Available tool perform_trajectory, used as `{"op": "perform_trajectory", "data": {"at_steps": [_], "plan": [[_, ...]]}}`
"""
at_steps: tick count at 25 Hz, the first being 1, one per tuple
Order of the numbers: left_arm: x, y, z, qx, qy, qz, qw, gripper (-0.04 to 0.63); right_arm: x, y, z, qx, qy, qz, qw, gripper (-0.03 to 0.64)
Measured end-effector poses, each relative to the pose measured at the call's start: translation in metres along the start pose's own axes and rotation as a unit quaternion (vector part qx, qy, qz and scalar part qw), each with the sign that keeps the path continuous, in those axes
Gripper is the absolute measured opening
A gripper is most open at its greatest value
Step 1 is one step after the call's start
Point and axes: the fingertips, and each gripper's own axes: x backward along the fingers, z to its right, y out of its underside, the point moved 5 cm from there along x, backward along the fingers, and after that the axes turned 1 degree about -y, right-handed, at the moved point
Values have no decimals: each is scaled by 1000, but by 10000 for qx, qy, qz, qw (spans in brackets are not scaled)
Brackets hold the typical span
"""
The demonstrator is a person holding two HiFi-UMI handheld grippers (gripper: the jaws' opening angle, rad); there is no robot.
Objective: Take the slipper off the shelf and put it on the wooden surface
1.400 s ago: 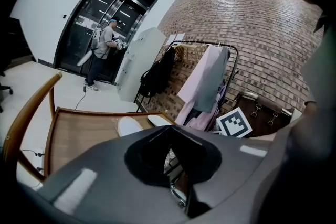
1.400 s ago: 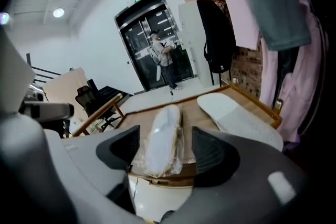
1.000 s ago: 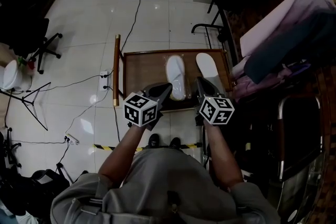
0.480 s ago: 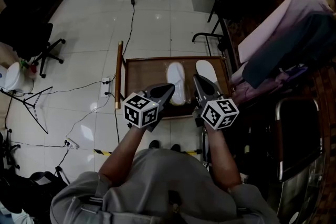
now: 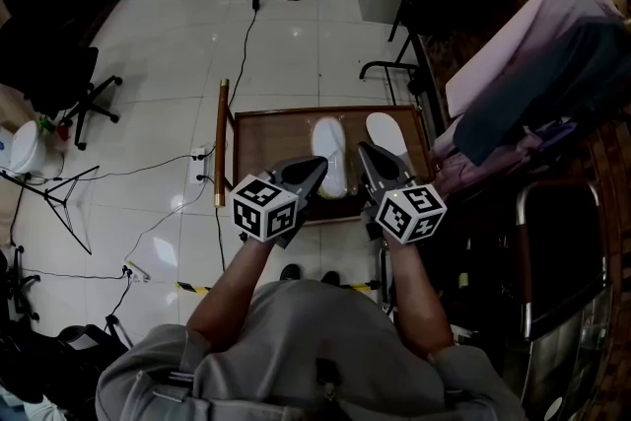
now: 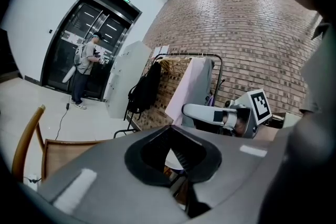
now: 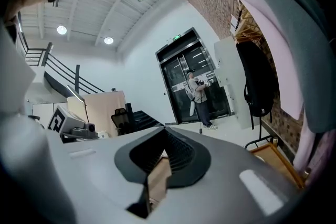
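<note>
The person is holding the left gripper (image 5: 312,167) and the right gripper (image 5: 366,153) out roughly level, side by side, over the near part of the low brown wooden table (image 5: 268,141). Both pairs of jaws are sitting fully closed, tips meeting, with nothing pinched between them. One flat white slipper (image 5: 330,148) is lying on the wood just beyond the left gripper's tips. A second white slipper (image 5: 386,130) is lying beside it, nearer the table's right edge, partly covered by the right gripper in the head view. Neither gripper is touching either one.
</note>
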Motion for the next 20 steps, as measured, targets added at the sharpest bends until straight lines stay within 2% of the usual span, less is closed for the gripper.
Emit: {"op": "perform_trajectory", "data": {"at_steps": [20], "plan": [[-8,1,-2,16,31,-30,10000,3,-4,-1,5,-42,-37,-9,10000,2]]}}
